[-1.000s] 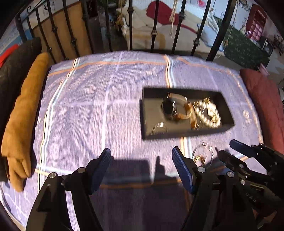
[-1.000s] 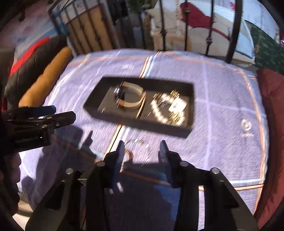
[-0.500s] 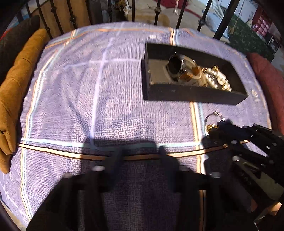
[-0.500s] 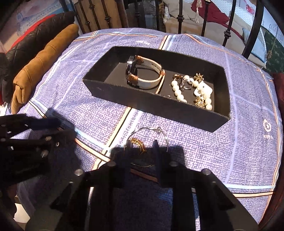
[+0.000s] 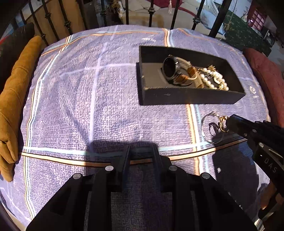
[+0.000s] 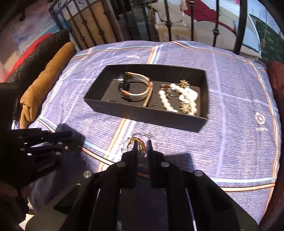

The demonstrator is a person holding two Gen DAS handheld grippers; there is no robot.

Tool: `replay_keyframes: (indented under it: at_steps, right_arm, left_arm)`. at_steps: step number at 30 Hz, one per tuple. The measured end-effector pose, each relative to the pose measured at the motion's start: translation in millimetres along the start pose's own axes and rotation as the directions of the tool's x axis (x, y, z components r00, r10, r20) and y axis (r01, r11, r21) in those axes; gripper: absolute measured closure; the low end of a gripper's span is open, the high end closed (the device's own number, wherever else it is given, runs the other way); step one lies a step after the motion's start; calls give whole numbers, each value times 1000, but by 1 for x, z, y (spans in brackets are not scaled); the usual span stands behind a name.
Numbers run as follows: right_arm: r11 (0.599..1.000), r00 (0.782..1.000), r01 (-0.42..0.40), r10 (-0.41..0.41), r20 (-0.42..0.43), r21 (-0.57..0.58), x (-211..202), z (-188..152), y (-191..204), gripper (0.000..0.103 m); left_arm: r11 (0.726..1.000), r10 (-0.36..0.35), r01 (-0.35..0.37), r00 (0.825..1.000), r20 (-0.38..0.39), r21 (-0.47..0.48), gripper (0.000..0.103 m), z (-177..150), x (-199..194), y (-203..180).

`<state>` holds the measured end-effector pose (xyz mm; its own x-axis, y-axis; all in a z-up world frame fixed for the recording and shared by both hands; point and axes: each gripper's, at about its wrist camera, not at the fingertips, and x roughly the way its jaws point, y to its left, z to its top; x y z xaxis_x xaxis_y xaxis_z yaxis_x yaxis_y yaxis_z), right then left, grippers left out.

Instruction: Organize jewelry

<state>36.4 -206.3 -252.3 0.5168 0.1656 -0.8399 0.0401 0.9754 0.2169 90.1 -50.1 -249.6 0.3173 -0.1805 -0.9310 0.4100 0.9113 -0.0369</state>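
A thin wire hoop bracelet [image 5: 206, 124] with a gold charm [image 6: 132, 140] lies on the purple checked cloth, just in front of the black tray [image 5: 177, 96]. My right gripper [image 6: 142, 144] is closing, and its fingertips pinch the gold charm; in the left wrist view the right gripper [image 5: 229, 120] reaches the charm from the right. The tray [image 6: 142, 115] holds a white-strapped watch [image 5: 170, 68] and a pearl bracelet [image 5: 211, 80]. My left gripper [image 5: 140, 151] hangs low over the bare cloth, left of the hoop. Its jaws are closing with nothing between them.
A brown cushion [image 5: 14, 99] lines the cloth's left edge, with a black leather one [image 6: 35, 60] behind it. A dark red cushion [image 5: 264, 71] lies at the right edge. Black iron railing bars [image 5: 150, 14] stand behind the far edge.
Both grippers' jaws have narrowed a lot. The right one has closed around the hoop's gold charm. The left gripper has sunk toward the cloth.
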Motion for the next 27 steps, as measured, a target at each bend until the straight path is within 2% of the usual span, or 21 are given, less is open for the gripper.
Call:
replay_keyframes:
  at_steps: [4,8,10,12,13,15,16,17,18,19,20,22,24,27]
  right_arm:
    - [998,999,41,-39,-30,44,-2,-11,-23,93]
    - [996,996,70,-66,-68,61,6,-23,-33,93]
    - [995,994,87,-84,-66,52,6,-25,-31,91]
    - [995,994,92,-89,-61,46,6,-26,-29,85]
    - [995,995,90,-87,-58,46,5,-26,-28,82]
    - [994,994,96,-94,-46,45,5,-26,-27,62]
    - [994,995,97,-96,-41,41,4,-25,-27,61]
    - [994,995,99,-97,-38,37,4,-25,-27,61]
    - [994,994,100,-98,-43,33,7,-25,-27,63]
    - [995,994,99,-97,-49,30,9,-25,-27,69]
    - [995,994,99,-97,-44,29,9,-25,-26,78]
    - [995,995,89,-88,-41,41,7,-25,-28,78]
    - [995,996,80,-78,-33,59,3,-24,-29,78]
    - [995,997,69,-68,-21,74,-4,-21,-29,78]
  left_arm:
    - [1000,-19,18,1000,18,18,80,6,-2,-9]
    - [999,-6,5,1000,15,36,79,9,4,-17]
    - [999,0,-1,1000,15,43,72,7,4,-21]
    - [999,3,-4,1000,28,34,56,7,1,-21]
    - [1000,-8,7,999,43,25,51,7,-2,-19]
    - [1000,-6,6,997,78,2,24,7,-8,-17]
    - [1000,7,-6,997,80,-6,21,6,-6,-16]
    - [1000,17,-16,998,56,-9,24,6,-1,-16]
    - [1000,10,-10,1000,20,-10,44,5,7,-15]
    - [1000,18,-18,999,-31,-11,58,4,18,-14]
    - [999,34,-34,999,-29,-5,61,3,22,-13]
    - [999,35,-35,999,-8,7,72,3,19,-14]
    - [1000,24,-24,1000,-7,3,96,3,15,-11]
    - [1000,7,-7,1000,-2,-9,100,5,8,-7]
